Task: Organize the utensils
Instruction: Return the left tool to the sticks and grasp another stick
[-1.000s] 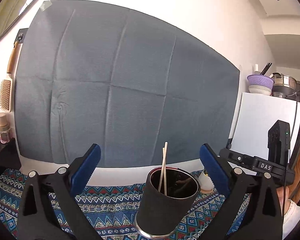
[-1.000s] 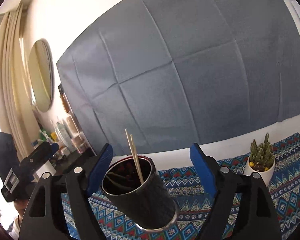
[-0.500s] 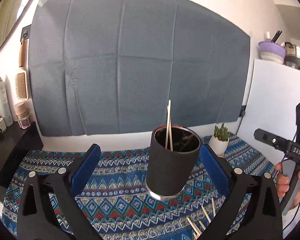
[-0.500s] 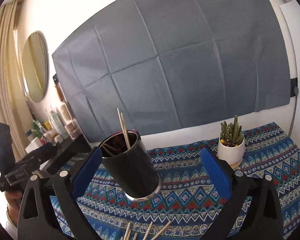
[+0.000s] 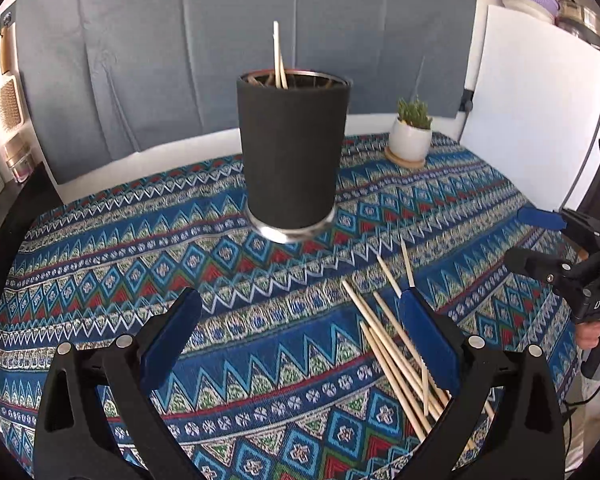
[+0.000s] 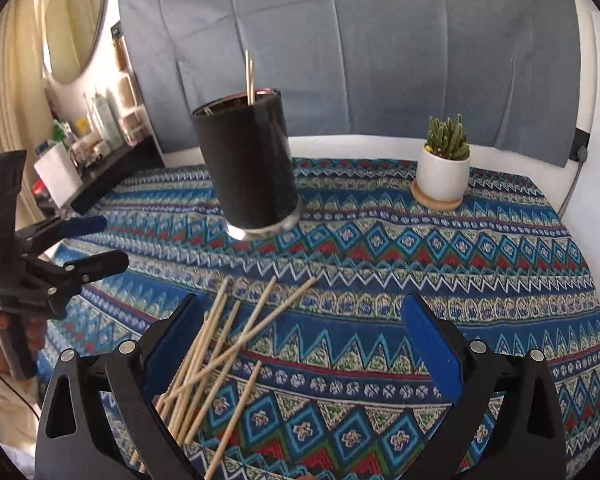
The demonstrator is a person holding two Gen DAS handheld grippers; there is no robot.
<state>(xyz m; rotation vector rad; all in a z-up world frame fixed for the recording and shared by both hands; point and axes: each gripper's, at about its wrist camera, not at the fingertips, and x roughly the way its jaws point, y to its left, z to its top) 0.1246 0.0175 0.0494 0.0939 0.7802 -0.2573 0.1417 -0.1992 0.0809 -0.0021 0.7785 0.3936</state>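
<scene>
A black cylindrical holder [image 5: 292, 152] with a metal base stands on the patterned tablecloth [image 5: 260, 320], with two wooden chopsticks [image 5: 278, 56] sticking up from it. It also shows in the right wrist view [image 6: 248, 164]. Several loose chopsticks [image 5: 396, 352] lie in a pile on the cloth near the front, also seen in the right wrist view [image 6: 220, 352]. My left gripper [image 5: 300, 344] is open and empty, above the cloth left of the pile. My right gripper [image 6: 300, 344] is open and empty, right of the pile.
A small cactus in a white pot [image 6: 442, 168] sits on a wooden coaster at the back right. A grey cloth hangs on the wall behind. A white board [image 5: 532, 120] stands at the right edge. Toiletries crowd a dark shelf [image 6: 100, 148] on the left.
Both grippers have tilted down and pulled back from the holder, so the tablecloth and the loose chopsticks have come into view. The jaws stay open.
</scene>
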